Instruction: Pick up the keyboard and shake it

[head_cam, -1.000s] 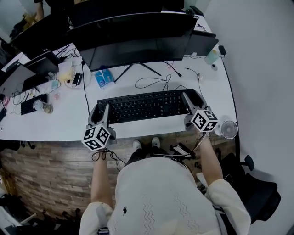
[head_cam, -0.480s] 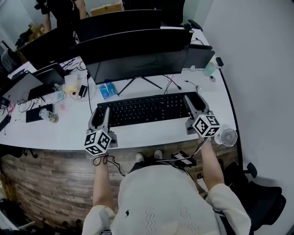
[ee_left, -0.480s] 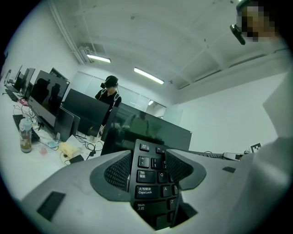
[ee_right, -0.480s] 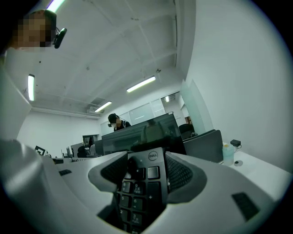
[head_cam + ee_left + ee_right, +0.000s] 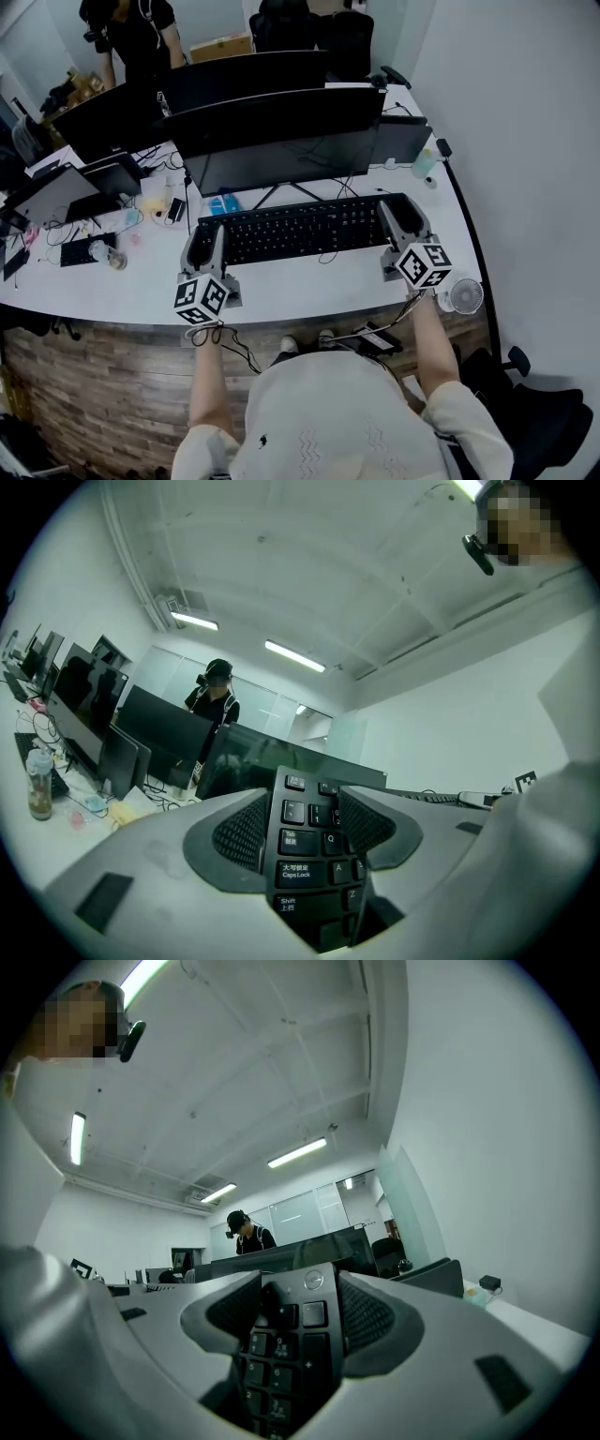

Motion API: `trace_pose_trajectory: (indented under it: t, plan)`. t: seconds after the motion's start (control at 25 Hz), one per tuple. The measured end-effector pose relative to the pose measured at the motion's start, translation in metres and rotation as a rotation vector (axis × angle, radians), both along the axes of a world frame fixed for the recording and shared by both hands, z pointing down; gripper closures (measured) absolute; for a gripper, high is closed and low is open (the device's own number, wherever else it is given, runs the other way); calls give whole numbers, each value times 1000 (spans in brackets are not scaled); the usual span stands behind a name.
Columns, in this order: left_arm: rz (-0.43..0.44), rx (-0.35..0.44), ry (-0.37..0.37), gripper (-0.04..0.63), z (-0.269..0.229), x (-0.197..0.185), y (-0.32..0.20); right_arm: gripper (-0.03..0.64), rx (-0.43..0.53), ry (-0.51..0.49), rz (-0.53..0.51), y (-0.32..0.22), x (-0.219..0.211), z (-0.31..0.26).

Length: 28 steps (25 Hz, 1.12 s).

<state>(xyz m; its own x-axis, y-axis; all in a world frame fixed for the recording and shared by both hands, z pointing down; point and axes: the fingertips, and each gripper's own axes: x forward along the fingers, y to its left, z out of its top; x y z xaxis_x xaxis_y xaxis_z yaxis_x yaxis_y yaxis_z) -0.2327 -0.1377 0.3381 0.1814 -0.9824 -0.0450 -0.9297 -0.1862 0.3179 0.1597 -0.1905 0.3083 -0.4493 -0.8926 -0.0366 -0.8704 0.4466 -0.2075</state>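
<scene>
A long black keyboard (image 5: 300,230) is held level above the white desk (image 5: 309,291), in front of the monitors. My left gripper (image 5: 205,246) is shut on its left end; in the left gripper view the keyboard (image 5: 314,855) with its Caps Lock and Shift keys sits clamped between the dark pads (image 5: 242,832). My right gripper (image 5: 403,218) is shut on the right end, where the number-pad keys of the keyboard (image 5: 291,1344) show between the pads (image 5: 367,1316). A thin cable (image 5: 328,255) hangs from the keyboard's underside.
Two dark monitors (image 5: 281,141) stand just behind the keyboard. Laptops (image 5: 56,192), a bottle (image 5: 98,253), cables and small items clutter the desk's left. A small white fan (image 5: 459,296) sits at the desk's right front corner. A person (image 5: 136,33) stands beyond the desk.
Both grippers have risen with the keyboard, which now sits higher off the desk. The head view has tipped up, showing more of the room behind.
</scene>
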Motion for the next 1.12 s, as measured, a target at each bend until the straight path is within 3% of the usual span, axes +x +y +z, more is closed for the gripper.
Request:
trace_pose_trajectory:
  t: [0.84, 1.12]
  plan:
    - [-37, 251, -33, 367, -103, 0, 5, 371, 235, -24, -22, 4, 0, -105]
    - [-51, 374, -73, 367, -149, 7, 18, 370, 340, -56, -19, 17, 7, -142]
